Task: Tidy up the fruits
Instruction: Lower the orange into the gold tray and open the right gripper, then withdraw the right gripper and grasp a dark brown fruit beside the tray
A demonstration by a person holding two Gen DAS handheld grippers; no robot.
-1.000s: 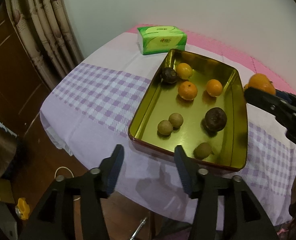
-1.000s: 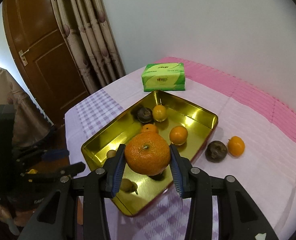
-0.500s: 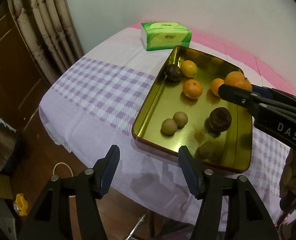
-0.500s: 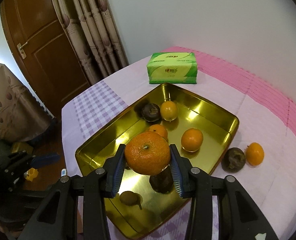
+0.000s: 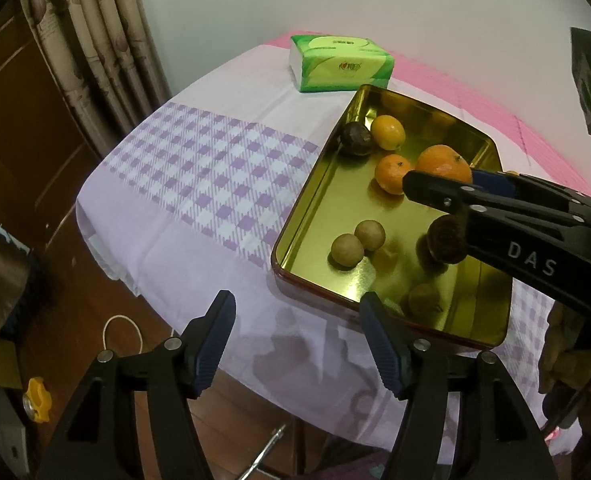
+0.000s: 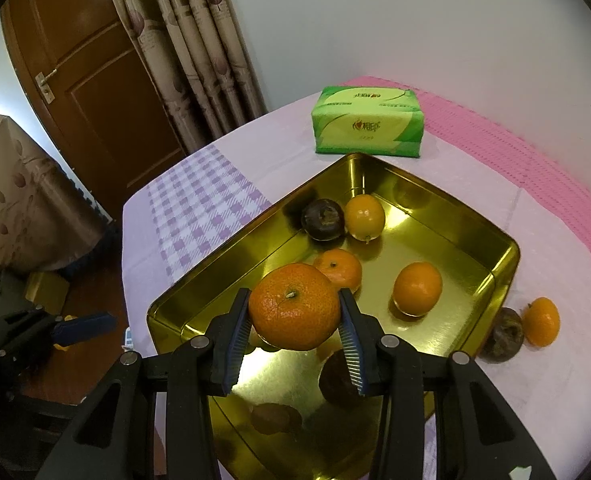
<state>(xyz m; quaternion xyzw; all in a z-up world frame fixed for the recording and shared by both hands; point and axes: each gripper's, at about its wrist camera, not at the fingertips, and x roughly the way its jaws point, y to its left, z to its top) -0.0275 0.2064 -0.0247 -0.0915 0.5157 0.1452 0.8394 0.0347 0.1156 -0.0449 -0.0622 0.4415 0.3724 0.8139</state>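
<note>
Clamped between the blue pads of the right gripper (image 6: pixel 294 330) is a large mandarin (image 6: pixel 294 306), stem end up, held above the gold tray (image 6: pixel 507 248) over its near half. From the left wrist view the same gripper reaches in from the right edge, with the mandarin showing just past its fingertip.

Left gripper (image 5: pixel 297 344) hangs off the near edge of the surface (image 5: pixel 199 184), which wears a lilac checked cloth; its jaws have just been opening, stand about half apart, and nothing is between them.

Inside the tray lie a dark round fruit (image 6: pixel 322 219) touching a yellow-orange citrus (image 6: pixel 364 217) at the far corner, a small mandarin (image 6: pixel 338 268) partly behind the held one, and another orange fruit (image 6: pixel 417 288) nearer the right wall. Toward the near end sit two small tan fruits (image 5: pixel 358 242) side by side, a second dark fruit (image 5: pixel 447 240) partly hidden by the right gripper, and what looks like a third tan fruit (image 5: pixel 423 300) in shadow.

Outside the tray, just beside its right wall, a dark fruit (image 6: pixel 501 334) and a little orange one (image 6: pixel 541 321) rest touching on the cloth. A green tissue pack (image 6: pixel 369 122) stands past the tray's far corner.
</note>
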